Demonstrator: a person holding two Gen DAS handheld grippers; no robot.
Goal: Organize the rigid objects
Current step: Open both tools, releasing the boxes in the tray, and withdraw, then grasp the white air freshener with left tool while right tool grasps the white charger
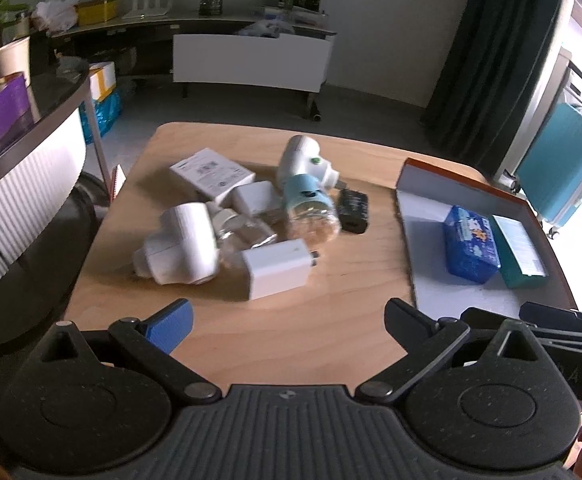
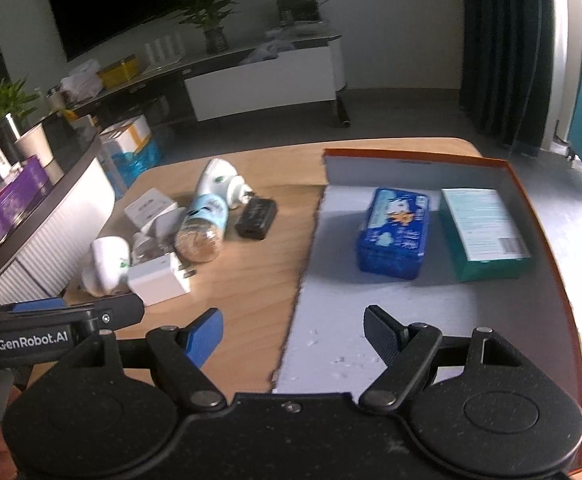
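Note:
A pile of objects lies mid-table: a white charger cube (image 1: 278, 268) (image 2: 158, 278), a white device (image 1: 181, 246), a blue-capped clear bottle (image 1: 309, 210) (image 2: 204, 226), a white-and-green device (image 1: 303, 160), a flat white box (image 1: 211, 174) and a black adapter (image 1: 354, 209) (image 2: 257, 218). An orange-rimmed box lid (image 2: 371, 320) (image 1: 419, 216) on the right holds a blue tin (image 2: 395, 234) and a teal box (image 2: 483, 232). My left gripper (image 1: 287, 320) is open and empty, near the table's front edge. My right gripper (image 2: 293, 334) is open and empty over the lid's near left edge.
The wooden table (image 1: 291, 340) ends just in front of both grippers. A curved counter (image 1: 23, 184) with purple boxes stands close on the left. A TV bench (image 1: 251, 60) is at the back, a teal suitcase (image 1: 559, 168) at the right.

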